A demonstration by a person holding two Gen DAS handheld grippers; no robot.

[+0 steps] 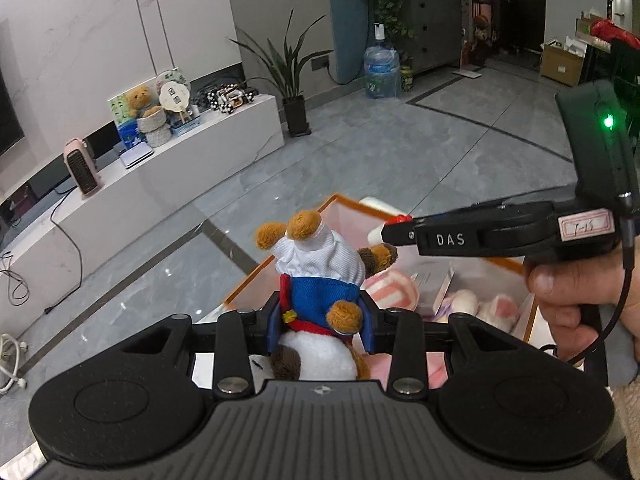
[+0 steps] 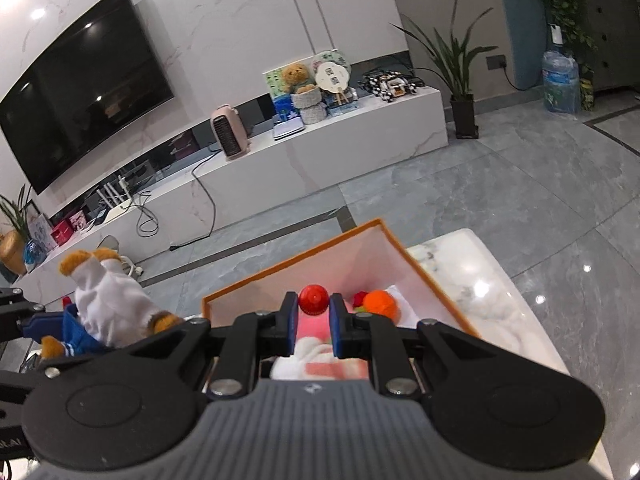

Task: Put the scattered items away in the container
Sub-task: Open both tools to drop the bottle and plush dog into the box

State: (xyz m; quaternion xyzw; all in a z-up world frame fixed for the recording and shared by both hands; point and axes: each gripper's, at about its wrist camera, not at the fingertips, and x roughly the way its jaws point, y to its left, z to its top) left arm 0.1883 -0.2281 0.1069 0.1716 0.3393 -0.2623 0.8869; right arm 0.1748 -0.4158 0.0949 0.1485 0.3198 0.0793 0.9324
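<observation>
The left gripper (image 1: 322, 330) is clamped on a plush bear (image 1: 320, 276) in a white top and blue trousers, its blue fingers (image 1: 274, 326) pressing the toy's middle while the legs stick up and away from the tool. The bear hangs over the near left corner of the orange-rimmed pink box (image 1: 244, 284), above its rim rather than resting inside. The right gripper (image 2: 314, 322) is closed narrowly on a small item with a red cap (image 2: 314, 299), held over the box's (image 2: 288, 270) interior.

Inside the box lie a pink-and-white striped plush (image 1: 394, 290), a white plush with pink ears (image 1: 498, 308) and an orange ball (image 2: 380, 303). The box stands on a white marble table (image 2: 492, 280).

The left wrist view shows the right tool from the side, with the person's hand (image 1: 576, 288) on its grip, crossing above the box's far half. The right wrist view alone shows the orange ball, and the bear (image 2: 106, 300) at its left edge.
</observation>
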